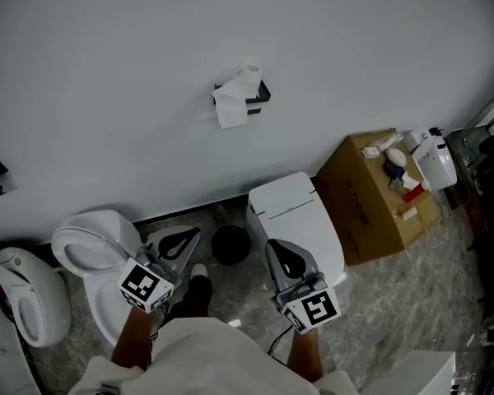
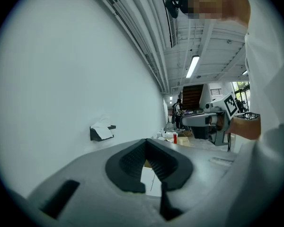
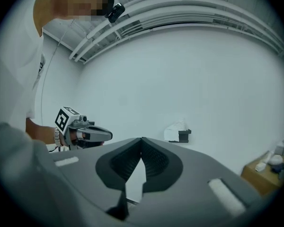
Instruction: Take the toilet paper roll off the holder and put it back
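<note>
Head view: the roll [image 1: 249,74] is sitting on its holder [image 1: 262,95] up on the wall [image 1: 107,81], around 12 o'clock and well apart from both grippers. The left hand-held gripper [image 1: 193,236] and right hand-held gripper [image 1: 272,246] are down low, with the right one over a toilet [image 1: 300,208]. There's a box [image 1: 366,200] at 3 o'clock.

Left gripper view: it's clenched, tips together, nothing in between. The roll is at 10 o'clock from the tips.

Right gripper view: same deal, clenched and empty. The roll is at 1 o'clock.
</note>
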Tool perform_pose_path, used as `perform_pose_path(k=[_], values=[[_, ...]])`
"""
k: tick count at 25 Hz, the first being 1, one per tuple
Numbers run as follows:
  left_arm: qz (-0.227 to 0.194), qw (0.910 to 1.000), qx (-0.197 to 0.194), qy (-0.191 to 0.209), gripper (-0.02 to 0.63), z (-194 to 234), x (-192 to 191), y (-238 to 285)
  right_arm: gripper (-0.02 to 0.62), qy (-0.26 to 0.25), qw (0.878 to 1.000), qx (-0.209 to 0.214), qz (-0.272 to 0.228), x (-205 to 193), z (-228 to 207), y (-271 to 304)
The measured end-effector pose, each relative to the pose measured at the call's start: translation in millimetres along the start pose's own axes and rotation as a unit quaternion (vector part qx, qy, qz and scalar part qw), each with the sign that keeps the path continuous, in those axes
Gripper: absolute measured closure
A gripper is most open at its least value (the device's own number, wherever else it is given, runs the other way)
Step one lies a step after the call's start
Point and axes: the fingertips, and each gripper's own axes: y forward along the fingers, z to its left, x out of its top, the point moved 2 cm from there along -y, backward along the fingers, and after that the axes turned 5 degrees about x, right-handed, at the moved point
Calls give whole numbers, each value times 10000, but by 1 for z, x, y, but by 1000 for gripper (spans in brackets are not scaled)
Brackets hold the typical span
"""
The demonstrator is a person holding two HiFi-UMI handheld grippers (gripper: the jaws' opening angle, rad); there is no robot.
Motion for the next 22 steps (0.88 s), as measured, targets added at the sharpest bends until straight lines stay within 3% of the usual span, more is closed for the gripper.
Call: perform_pose_path(k=[10,16,22], values=[[-88,9991,-396,-143,607,141,12,90,588,81,9994,-278,174,12,-71,144],[-85,9981,-545,-272,607,188,6,126,587,102,9986,-435,299,10,-101,191],[-26,9975,-595,-380,607,207,0,154,586,151,9981,-487,344,8,-127,211]])
